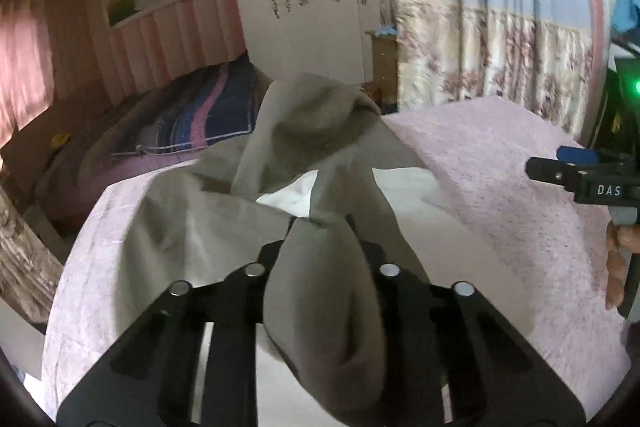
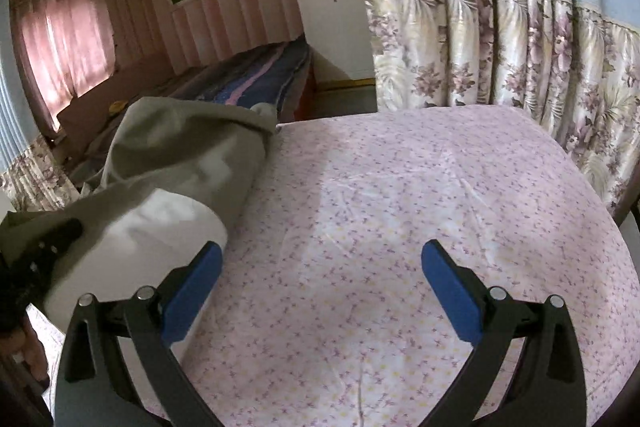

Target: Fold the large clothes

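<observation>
Left gripper has its 2 black jaws pressed in on a bunched fold of the large olive-grey cloth garment, and the fabric bulges out between the fingers and drapes down over them toward the camera. From that pinch the garment rises in a slack ridge and spreads away across the table covered in a pale pink cloth with small purple flowers. A patch of white lining or white fabric shows under the grey folds; which it is I cannot tell.

Over on the right wrist view, the right gripper stands spread wide, its 2 blue pads well apart with nothing between them, only the flowered cover of the table below. The garment lies heaped along the table's left edge, reaching up to the far left corner, and its near fold sits just beside the left blue pad. Whether cloth and pad touch I cannot tell.

The left gripper's black body pokes out from under the grey cloth at the left rim of that view. The right gripper shows in the left view too, at the right rim, held above the table's right side with fingers of the person's hand curled around its handle.
</observation>
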`<action>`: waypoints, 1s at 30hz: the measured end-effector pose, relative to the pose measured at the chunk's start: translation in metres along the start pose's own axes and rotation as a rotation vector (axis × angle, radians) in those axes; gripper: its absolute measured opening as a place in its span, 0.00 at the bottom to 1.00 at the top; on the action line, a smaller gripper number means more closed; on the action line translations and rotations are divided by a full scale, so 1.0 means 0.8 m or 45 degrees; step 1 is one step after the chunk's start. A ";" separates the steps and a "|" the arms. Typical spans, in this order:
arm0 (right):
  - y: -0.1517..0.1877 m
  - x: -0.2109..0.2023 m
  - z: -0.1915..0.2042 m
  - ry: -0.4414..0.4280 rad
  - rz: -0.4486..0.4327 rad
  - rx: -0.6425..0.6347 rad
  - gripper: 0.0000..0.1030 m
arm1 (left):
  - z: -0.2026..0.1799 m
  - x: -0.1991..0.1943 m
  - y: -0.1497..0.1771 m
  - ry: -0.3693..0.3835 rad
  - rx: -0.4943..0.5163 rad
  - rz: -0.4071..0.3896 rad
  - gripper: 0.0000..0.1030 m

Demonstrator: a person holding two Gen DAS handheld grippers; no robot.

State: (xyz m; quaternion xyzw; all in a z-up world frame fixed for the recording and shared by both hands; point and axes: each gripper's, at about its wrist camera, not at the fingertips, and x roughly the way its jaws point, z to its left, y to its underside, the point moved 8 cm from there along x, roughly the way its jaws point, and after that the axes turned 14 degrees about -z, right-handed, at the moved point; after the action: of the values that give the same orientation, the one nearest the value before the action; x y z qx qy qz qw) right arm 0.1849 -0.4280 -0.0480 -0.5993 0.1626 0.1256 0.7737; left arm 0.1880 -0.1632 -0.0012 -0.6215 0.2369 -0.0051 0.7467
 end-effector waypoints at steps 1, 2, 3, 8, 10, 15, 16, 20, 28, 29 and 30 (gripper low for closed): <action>-0.005 -0.001 0.006 -0.012 -0.005 -0.007 0.97 | 0.018 -0.010 -0.004 -0.015 -0.022 -0.018 0.17; -0.008 -0.002 0.011 -0.021 -0.013 -0.018 0.97 | 0.031 -0.016 -0.008 -0.029 -0.035 -0.034 0.17; -0.015 -0.004 0.020 -0.030 -0.027 -0.038 0.97 | 0.048 -0.029 -0.015 -0.054 -0.039 -0.066 0.17; -0.033 -0.003 0.064 -0.098 -0.058 -0.098 0.97 | 0.133 -0.074 -0.030 -0.193 -0.099 -0.155 0.18; -0.032 0.003 0.088 -0.147 -0.046 -0.115 0.97 | 0.163 -0.074 -0.004 -0.241 -0.142 -0.117 0.19; -0.001 0.023 0.159 -0.261 0.022 -0.202 0.97 | 0.206 -0.067 0.107 -0.352 -0.235 0.010 0.25; 0.007 0.027 0.169 -0.276 0.039 -0.220 0.97 | 0.208 -0.069 0.117 -0.363 -0.243 0.009 0.30; 0.031 0.039 0.202 -0.327 0.096 -0.275 0.97 | 0.230 -0.083 0.128 -0.398 -0.328 -0.013 0.67; -0.026 0.031 0.209 -0.289 -0.024 -0.210 0.97 | 0.271 -0.129 0.010 -0.426 -0.342 -0.177 0.97; -0.033 0.029 0.215 -0.290 -0.039 -0.199 0.97 | 0.267 -0.126 -0.014 -0.418 -0.313 -0.203 0.97; -0.037 0.028 0.222 -0.299 -0.048 -0.193 0.97 | 0.257 -0.113 -0.031 -0.407 -0.288 -0.208 0.97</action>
State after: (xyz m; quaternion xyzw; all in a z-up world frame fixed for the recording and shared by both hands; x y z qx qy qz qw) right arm 0.2353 -0.2639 0.0098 -0.6401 0.0496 0.1924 0.7422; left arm 0.1888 0.0491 0.0769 -0.7115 0.0635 0.0598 0.6973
